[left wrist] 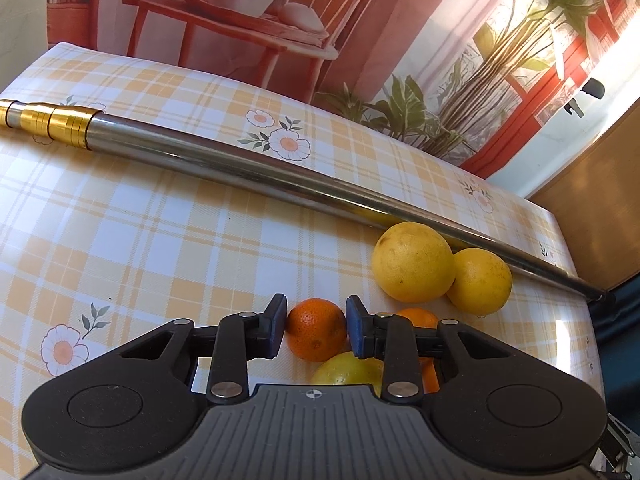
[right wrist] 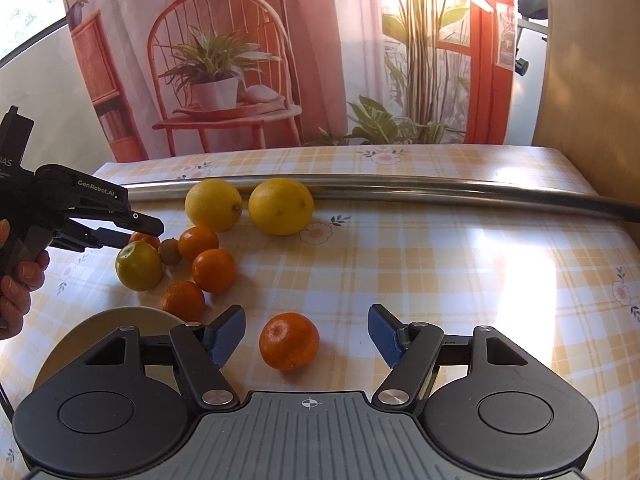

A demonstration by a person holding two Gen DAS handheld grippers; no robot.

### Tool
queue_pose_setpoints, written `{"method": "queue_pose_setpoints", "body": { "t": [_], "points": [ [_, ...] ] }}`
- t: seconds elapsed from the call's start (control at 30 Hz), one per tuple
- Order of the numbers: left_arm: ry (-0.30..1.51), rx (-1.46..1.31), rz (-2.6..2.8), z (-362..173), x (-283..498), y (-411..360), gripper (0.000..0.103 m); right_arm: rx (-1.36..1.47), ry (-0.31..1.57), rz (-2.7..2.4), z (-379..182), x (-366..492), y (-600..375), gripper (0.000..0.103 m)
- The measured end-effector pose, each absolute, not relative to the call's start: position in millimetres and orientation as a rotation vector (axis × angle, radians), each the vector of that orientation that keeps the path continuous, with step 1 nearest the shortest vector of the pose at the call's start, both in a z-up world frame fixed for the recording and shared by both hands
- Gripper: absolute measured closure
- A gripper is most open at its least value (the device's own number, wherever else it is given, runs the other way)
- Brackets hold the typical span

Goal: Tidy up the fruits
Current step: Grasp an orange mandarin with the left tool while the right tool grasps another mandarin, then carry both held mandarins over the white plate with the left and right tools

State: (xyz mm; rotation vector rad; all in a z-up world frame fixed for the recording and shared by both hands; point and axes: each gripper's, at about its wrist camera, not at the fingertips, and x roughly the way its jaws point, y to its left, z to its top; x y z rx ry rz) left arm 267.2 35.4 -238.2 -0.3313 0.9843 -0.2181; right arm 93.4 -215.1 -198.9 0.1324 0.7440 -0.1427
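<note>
My left gripper (left wrist: 316,312) has its blue pads (left wrist: 279,322) pressed on both sides of a small orange (left wrist: 316,332) that rests on the checked tablecloth. In the right wrist view the left gripper (right wrist: 152,231) reaches into the fruit cluster from the left, over that orange (right wrist: 143,239). My right gripper (right wrist: 306,320) stands open around another orange (right wrist: 289,341), with a clear gap on each side. Two big yellow citrus fruits (right wrist: 213,205) (right wrist: 281,206) lie against a metal pole (right wrist: 440,190). A greenish-yellow fruit (right wrist: 139,266), a small brown fruit (right wrist: 169,251) and three more oranges (right wrist: 213,270) lie nearby.
A cream plate (right wrist: 80,328) sits at the near left, partly behind my right gripper. The long steel pole (left wrist: 240,168) with a gold end crosses the table (right wrist: 460,264) at the back. A person's hand (right wrist: 16,284) holds the left gripper. A printed backdrop stands behind.
</note>
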Motion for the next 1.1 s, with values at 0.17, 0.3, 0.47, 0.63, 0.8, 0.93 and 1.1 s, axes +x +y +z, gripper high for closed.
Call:
{"method": "queue_pose_setpoints", "body": {
  "t": [0.17, 0.3, 0.47, 0.63, 0.8, 0.93, 1.1],
  "points": [
    [0.941, -0.312, -0.235, -228.6, 259.1, 37.8, 0.070, 0.134, 0.752, -0.141, -199.7, 93.6, -215.0, 0.038],
    [0.906, -0.289, -0.242, -218.5, 252.9, 38.4, 0.070, 0.143, 0.757, -0.137, -200.5, 93.1, -215.0, 0.040],
    [0.868, -0.266, -0.259, -208.7, 242.3, 40.4, 0.070, 0.151, 0.765, -0.123, -202.8, 94.1, -213.8, 0.044],
    [0.842, -0.234, -0.278, -199.9, 232.2, 38.4, 0.070, 0.172, 0.772, -0.116, -206.5, 95.8, -216.9, 0.052],
    [0.809, -0.195, -0.313, -191.9, 214.0, 37.6, 0.070, 0.203, 0.792, -0.122, -212.3, 99.9, -222.2, 0.057],
    [0.786, -0.149, -0.335, -188.1, 196.1, 35.9, 0.070, 0.218, 0.800, -0.119, -215.4, 102.0, -223.1, 0.058],
    [0.767, -0.102, -0.369, -186.4, 176.2, 31.5, 0.070, 0.230, 0.810, -0.112, -219.1, 104.7, -222.1, 0.059]
  ]
}}
